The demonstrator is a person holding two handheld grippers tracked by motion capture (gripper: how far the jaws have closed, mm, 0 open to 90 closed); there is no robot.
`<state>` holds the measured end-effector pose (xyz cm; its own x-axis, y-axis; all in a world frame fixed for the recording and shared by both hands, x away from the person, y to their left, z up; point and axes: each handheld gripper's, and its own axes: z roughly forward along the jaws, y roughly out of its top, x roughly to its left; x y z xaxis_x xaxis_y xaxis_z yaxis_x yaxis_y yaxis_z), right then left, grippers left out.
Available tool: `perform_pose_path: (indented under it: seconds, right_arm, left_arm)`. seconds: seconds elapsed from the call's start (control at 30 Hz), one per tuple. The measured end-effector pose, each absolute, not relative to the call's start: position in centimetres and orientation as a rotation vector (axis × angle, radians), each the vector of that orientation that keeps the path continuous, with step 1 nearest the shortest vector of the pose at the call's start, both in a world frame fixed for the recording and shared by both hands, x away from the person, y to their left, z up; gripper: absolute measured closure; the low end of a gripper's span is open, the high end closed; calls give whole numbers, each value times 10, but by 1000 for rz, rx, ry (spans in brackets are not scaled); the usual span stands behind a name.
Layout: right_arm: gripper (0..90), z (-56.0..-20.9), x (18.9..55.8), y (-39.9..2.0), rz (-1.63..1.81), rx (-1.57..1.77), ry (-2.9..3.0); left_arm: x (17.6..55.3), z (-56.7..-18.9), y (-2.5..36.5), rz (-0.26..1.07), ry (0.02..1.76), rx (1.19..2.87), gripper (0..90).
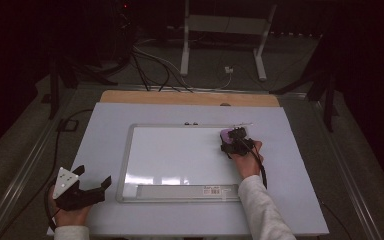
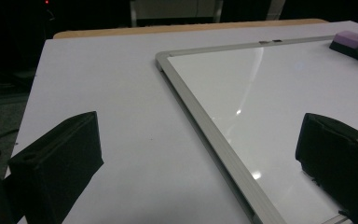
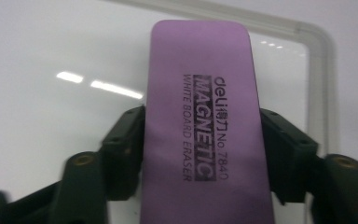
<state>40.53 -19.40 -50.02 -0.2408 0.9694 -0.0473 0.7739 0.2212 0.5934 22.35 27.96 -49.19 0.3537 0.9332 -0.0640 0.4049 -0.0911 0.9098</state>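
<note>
We find the left gripper (image 1: pixel 94 186) idle with jaws spread over the pale table (image 1: pixel 105 130), beside the aluminium-framed whiteboard (image 1: pixel 180 155). The right gripper (image 1: pixel 236 142) pinches the purple magnetic whiteboard eraser (image 3: pixel 200 126) at the board's upper-right corner. We judge wiping is in hand; next calls for flat, pressed strokes.

The high view looks forward and down over the whole table (image 1: pixel 105 125). The left gripper view sits low at its near left, facing the whiteboard (image 2: pixel 261 93). The right gripper view hangs close above the board's far right corner.
</note>
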Motion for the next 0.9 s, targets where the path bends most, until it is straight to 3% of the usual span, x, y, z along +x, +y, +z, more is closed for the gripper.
perform_pose_path:
  seconds: [0.17,0.3,0.73,0.9]
  right_arm:
    - [233,-495,397,-192,654,1519,2128]
    - [223,-485,387,-188,664,1414,2111]
    - [379,-494,363,-182,544,1229,2118]
    - [395,-495,364,-183,514,1222,2106]
  left_arm:
    - [224,-492,279,703,1210,1679,13]
    - [224,-492,279,704,1208,1678,13]
    - [223,-492,279,705,1209,1677,13]
    - [223,-492,279,707,1208,1673,13]
